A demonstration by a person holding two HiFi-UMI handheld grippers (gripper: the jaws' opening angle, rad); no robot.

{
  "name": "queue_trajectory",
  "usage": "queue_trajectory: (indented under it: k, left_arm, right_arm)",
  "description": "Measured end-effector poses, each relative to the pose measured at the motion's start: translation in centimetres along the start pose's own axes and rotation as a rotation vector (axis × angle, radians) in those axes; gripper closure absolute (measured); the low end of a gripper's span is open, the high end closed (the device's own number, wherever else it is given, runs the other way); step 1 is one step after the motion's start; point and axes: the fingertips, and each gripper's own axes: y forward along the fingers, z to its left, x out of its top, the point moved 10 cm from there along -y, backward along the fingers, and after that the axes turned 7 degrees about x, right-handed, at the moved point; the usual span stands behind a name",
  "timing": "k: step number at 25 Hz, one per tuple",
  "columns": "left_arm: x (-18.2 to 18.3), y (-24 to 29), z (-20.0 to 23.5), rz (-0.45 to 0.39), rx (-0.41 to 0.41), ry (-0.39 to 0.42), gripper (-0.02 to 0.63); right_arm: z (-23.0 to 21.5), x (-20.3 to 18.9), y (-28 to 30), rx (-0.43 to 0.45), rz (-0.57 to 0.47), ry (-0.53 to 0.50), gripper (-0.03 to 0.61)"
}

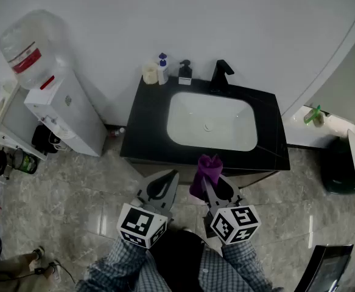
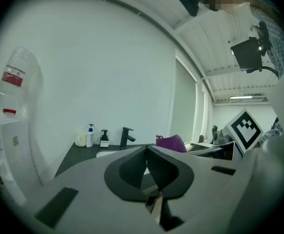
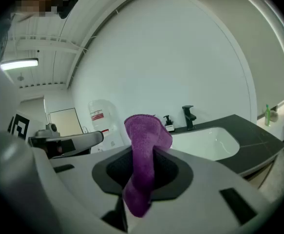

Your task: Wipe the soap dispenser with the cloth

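Holding the soft purple cloth (image 3: 142, 150) clamped in your right gripper (image 1: 210, 186), your left gripper (image 1: 173, 176) pressed together on nothing, expect the soap dispenser (image 1: 185, 72), at the counter's (image 1: 144, 132) back edge left of the faucet (image 1: 220, 76), to feel light, slick and tippy; steady its lower body.

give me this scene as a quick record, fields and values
left gripper: shut, empty, short of the counter
right gripper: shut on purple cloth
soap dispenser: upright at the counter's back edge, left of the faucet, nothing touching it
further left: blue-capped bottle, cream cup
task stage: wiping not yet begun
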Motion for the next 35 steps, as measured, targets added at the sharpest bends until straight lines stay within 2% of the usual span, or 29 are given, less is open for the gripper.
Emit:
queue_trajectory:
  k: [35]
  left_arm:
    - [0.15, 0.23, -0.82, 0.0, 0.008, 0.007, 0.603]
  right_arm:
    - [-0.69, 0.09, -0.4, 0.008, -0.006, 0.022, 0.489]
